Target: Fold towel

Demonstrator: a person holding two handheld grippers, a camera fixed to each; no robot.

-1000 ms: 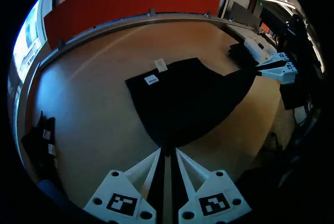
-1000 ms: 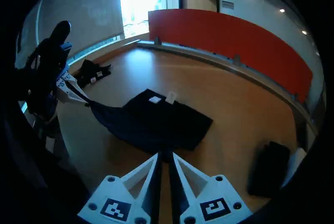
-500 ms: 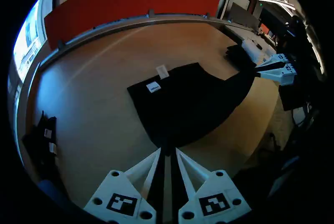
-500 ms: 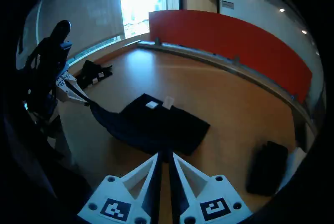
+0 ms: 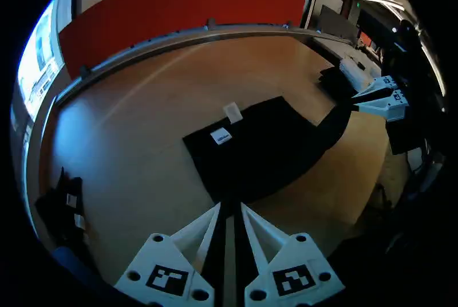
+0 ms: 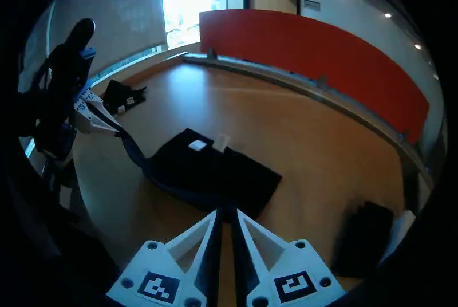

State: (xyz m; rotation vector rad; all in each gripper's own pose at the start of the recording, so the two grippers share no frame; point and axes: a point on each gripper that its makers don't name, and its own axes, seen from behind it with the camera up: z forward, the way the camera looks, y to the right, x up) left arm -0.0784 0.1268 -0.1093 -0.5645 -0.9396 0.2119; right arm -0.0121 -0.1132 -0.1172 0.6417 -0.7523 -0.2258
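Note:
A dark towel (image 5: 263,146) lies on the wooden table (image 5: 143,135) with two white tags (image 5: 221,136) on its far side. In the left gripper view my left gripper (image 5: 230,207) is shut on the towel's near corner. My right gripper (image 5: 355,102) shows at the right, pinching the other near corner. In the right gripper view the towel (image 6: 217,166) spreads ahead of my right gripper (image 6: 227,211), which is shut on its corner. The held edge runs as a raised band to my left gripper (image 6: 118,131) at the left, held by a person's hand.
A red divider (image 5: 183,3) stands along the table's far edge (image 6: 320,60). One dark folded pile (image 6: 123,95) lies near the window side, and another dark pile (image 6: 360,238) lies at the right. Bare wood surrounds the towel.
Both grippers have carried the near edge up and forward over the towel. The hanging cloth between them has narrowed into a band, and less of the towel lies spread out.

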